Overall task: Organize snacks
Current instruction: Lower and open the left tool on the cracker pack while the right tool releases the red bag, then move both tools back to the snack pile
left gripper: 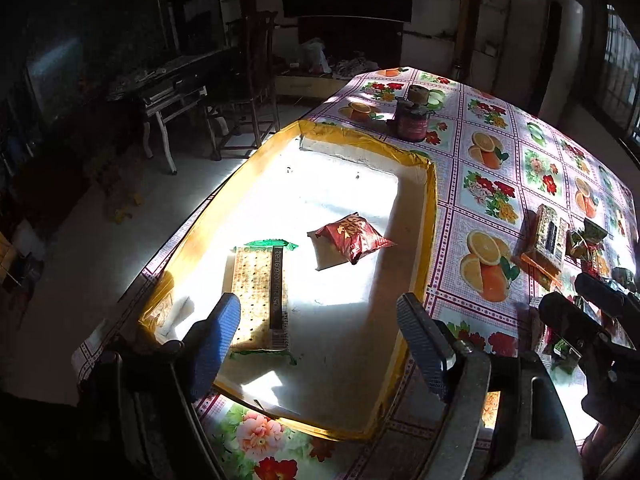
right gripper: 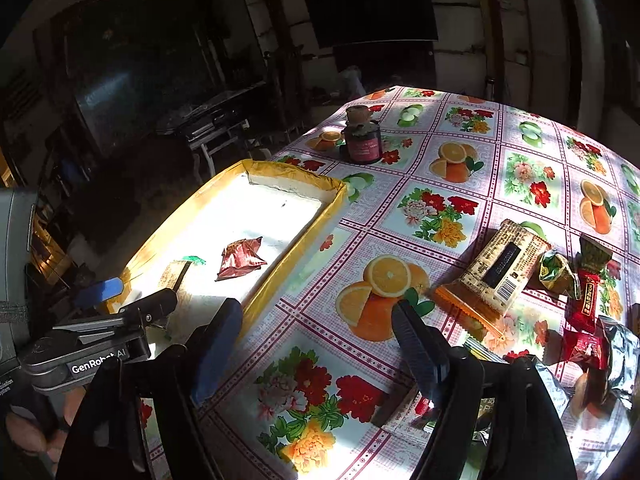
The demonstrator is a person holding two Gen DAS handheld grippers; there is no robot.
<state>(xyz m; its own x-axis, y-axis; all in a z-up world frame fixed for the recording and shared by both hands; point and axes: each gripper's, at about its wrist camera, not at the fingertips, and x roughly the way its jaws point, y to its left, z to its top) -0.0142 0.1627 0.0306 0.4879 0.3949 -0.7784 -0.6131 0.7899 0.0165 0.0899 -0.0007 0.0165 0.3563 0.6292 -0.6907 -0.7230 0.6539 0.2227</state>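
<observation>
yellow tape edges the shallow white tray (left gripper: 431,216) that fills my left wrist view. inside it i see a cracker pack (left gripper: 260,300) with green ends lying flat, and a red snack packet (left gripper: 352,238) a little beyond it, apart from the crackers. my left gripper (left gripper: 320,320) hangs over the near end of the tray with its fingers spread wide and nothing between them; the blue pad (left gripper: 216,336) overlaps the cracker pack in the picture, though i cannot tell if it touches. a dark jar (left gripper: 412,118) stands past the tray on the fruit-print tablecloth (left gripper: 480,184).

from my right wrist view, the right gripper (right gripper: 316,324) is also spread apart and empty, above the tablecloth just beside the tray's yellow wall. to its right lies an orange-ended biscuit pack (right gripper: 496,272), with a green-gold candy (right gripper: 556,272) and a red candy bar (right gripper: 588,292) close beside it, all outside the tray. silver foil wrapping (right gripper: 620,344) sits near the right edge.
</observation>
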